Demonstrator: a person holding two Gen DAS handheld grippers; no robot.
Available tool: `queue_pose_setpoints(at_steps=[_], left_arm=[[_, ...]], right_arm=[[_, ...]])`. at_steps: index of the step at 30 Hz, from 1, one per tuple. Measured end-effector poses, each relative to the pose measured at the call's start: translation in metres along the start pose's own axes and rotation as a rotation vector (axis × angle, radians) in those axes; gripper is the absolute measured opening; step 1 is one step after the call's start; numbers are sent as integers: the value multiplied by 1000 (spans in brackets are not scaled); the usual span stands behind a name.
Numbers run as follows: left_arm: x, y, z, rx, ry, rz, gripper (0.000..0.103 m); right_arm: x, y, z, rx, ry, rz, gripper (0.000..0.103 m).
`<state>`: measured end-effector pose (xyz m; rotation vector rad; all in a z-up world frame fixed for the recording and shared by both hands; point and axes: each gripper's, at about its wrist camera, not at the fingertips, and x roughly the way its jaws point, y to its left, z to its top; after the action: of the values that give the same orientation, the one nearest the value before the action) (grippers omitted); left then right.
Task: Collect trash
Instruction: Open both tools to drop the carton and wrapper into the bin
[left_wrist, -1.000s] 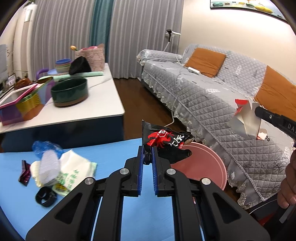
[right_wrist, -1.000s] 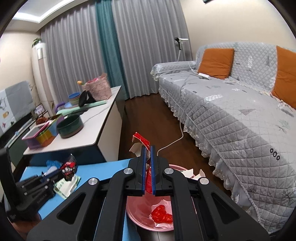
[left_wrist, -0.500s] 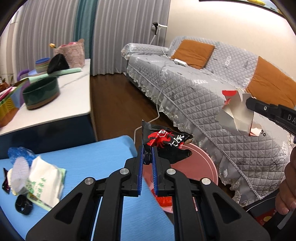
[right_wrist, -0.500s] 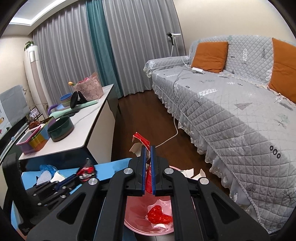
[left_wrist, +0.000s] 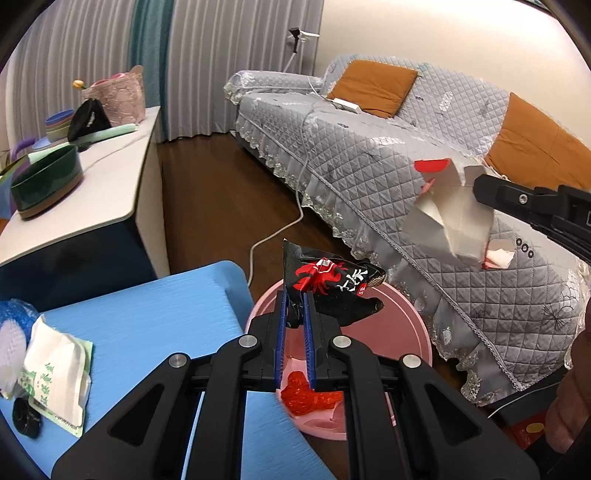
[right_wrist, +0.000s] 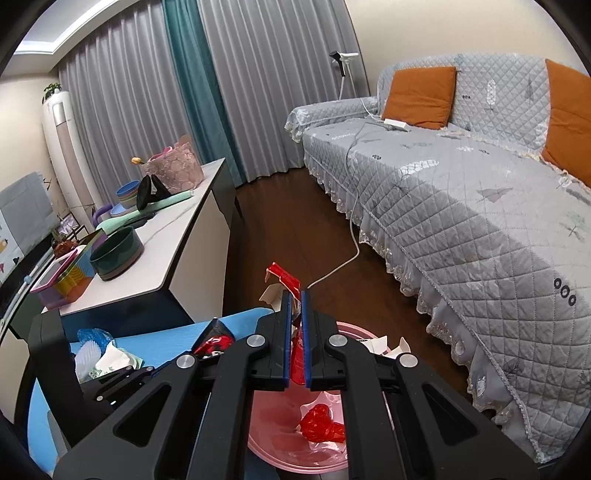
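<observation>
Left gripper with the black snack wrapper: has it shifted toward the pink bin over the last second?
Yes. The left gripper, shut on the black snack wrapper, has travelled off the blue mat and now hangs over the pink bin, which sat farther right earlier.

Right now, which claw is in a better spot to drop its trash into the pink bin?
Probably the right claw. Its red and white carton hangs right over the pink bin. The left claw holds its black wrapper at the bin's near rim, beside the blue table.
</observation>
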<state>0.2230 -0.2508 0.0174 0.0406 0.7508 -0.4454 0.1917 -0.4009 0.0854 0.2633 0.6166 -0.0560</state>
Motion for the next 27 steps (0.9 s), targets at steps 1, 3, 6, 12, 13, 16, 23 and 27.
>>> queue_pose_setpoints(at_steps=[1, 3, 6, 12, 13, 16, 23, 27], left_arm=[[1, -1, 1, 7, 6, -3, 10], [3, -4, 3, 22, 14, -5, 20], [-2, -3, 2, 20, 2, -3, 29], [-17, 2, -1, 14, -5, 8, 29], [-20, 3, -1, 14, -9, 10, 29], [-38, 11, -2, 9, -27, 24, 29], [-96, 48, -12, -23, -77, 74, 29], [-132, 76, -23, -40, -101, 115, 29]], right_arm=[[2, -1, 0, 2, 8, -7, 14], [4, -3, -1, 15, 15, -19, 35], [3, -7, -1, 38, 11, -21, 43], [1, -3, 1, 37, 3, -12, 43], [1, 0, 1, 34, 2, -8, 43], [-2, 12, 2, 28, -5, 14, 43], [-13, 56, -4, -41, -25, 75, 43], [-18, 81, -14, -84, -25, 109, 42]])
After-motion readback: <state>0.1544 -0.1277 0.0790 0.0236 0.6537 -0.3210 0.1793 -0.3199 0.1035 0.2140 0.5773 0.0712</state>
